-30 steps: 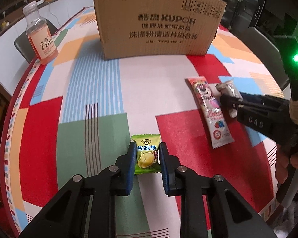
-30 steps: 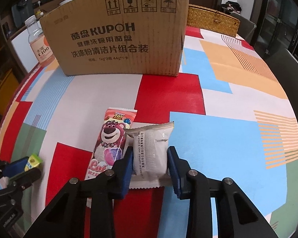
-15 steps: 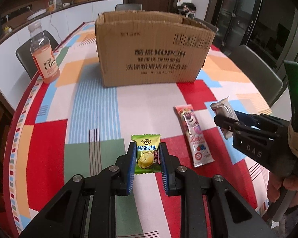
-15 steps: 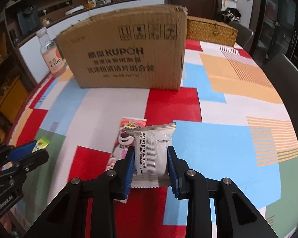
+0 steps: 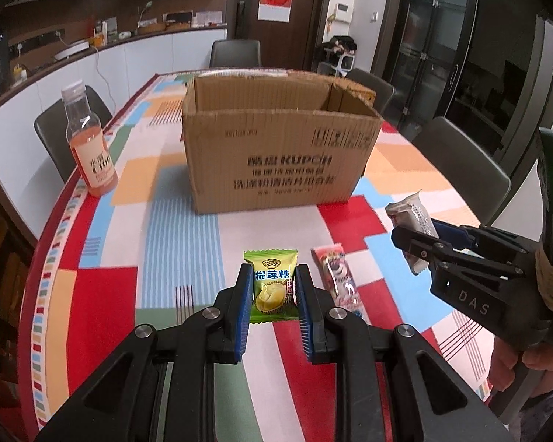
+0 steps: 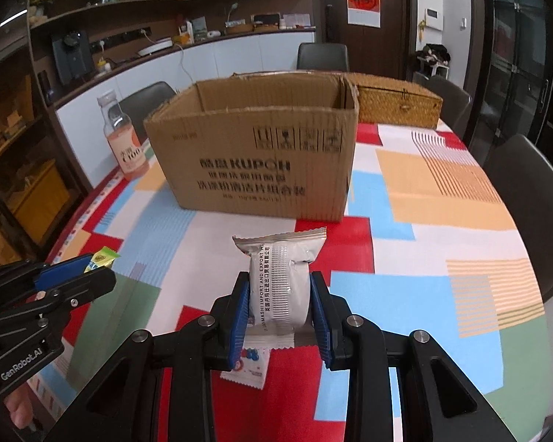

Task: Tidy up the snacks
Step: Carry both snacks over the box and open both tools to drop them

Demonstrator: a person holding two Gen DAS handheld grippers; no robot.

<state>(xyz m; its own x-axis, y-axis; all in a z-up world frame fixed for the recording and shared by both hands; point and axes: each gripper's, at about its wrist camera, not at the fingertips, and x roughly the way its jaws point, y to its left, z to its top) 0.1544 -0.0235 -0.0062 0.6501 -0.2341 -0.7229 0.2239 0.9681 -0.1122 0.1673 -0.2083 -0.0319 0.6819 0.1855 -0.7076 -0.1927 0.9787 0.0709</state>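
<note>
**Two snack packets held above the patterned surface, open carton behind**

At the far left, a clear bottle (image 5: 90,147) of pink drink stands upright near the edge of the surface (image 5: 103,287), which is covered by a cloth of red, blue, green and orange blocks. The left tongs (image 5: 272,291) are closed onto a green candy packet (image 5: 272,283) (printed with a yellow fruit), the blue pads (image 5: 241,305) pressing its two long sides; the packet is clear of the cloth. Directly beyond it, in the middle of the surface, sits a brown cardboard box (image 5: 280,154) with its top open and black lettering on the near wall; its inside floor is hidden from both views. Just right of the left tongs, a long pink snack bar (image 5: 337,280) lies flat on the cloth, pointing roughly toward the box. Further right, the right tongs (image 6: 280,305) are closed onto a silver-white packet (image 6: 279,280), gripped by its sides with its crimped end upward and forward; this packet is also off the cloth, and in the right wrist view the lower end of the pink bar shows beneath it. Behind the box's right corner stands a woven basket (image 6: 398,105) with a lid. Dark chairs (image 5: 461,169) ring the surface, and a bare hand (image 5: 520,364) holds the right tool's handle at the extreme right.
</note>
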